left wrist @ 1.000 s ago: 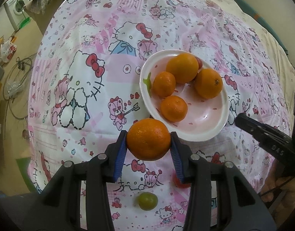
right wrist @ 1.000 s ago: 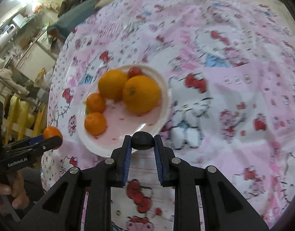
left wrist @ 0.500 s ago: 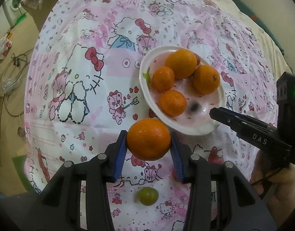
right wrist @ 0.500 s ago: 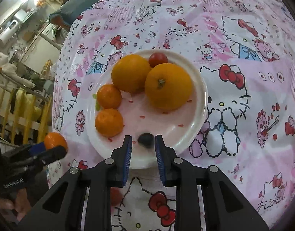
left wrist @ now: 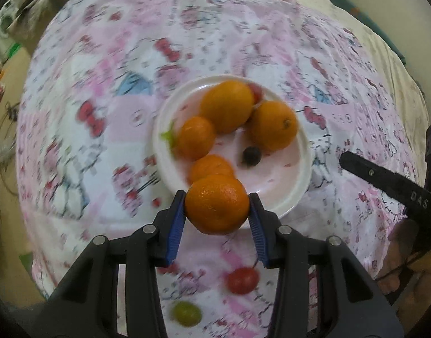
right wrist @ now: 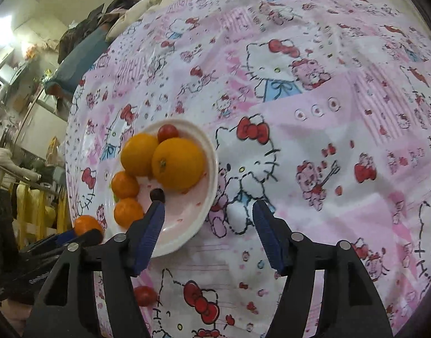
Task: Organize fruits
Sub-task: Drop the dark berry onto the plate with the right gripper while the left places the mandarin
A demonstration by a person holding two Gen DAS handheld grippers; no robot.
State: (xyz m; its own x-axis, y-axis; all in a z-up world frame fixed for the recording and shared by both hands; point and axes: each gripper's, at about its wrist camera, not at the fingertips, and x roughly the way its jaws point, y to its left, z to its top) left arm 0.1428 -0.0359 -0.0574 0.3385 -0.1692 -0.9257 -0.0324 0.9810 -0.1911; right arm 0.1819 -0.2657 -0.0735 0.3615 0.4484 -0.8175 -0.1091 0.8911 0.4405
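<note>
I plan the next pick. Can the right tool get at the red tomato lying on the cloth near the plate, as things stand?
Probably yes. The right tool is open and holds nothing, and the red tomato lies bare on the cloth beside the plate. Only the left tool, shut on a mandarin, is close by.

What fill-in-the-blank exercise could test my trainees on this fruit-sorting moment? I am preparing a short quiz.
1. The left gripper is shut on a ____.
2. The right gripper is ____ and holds nothing.
3. The small dark fruit lies on the white ____.
4. The green fruit and one red tomato lie on the ____, off the plate.

Missing words: mandarin; open; plate; tablecloth
</note>
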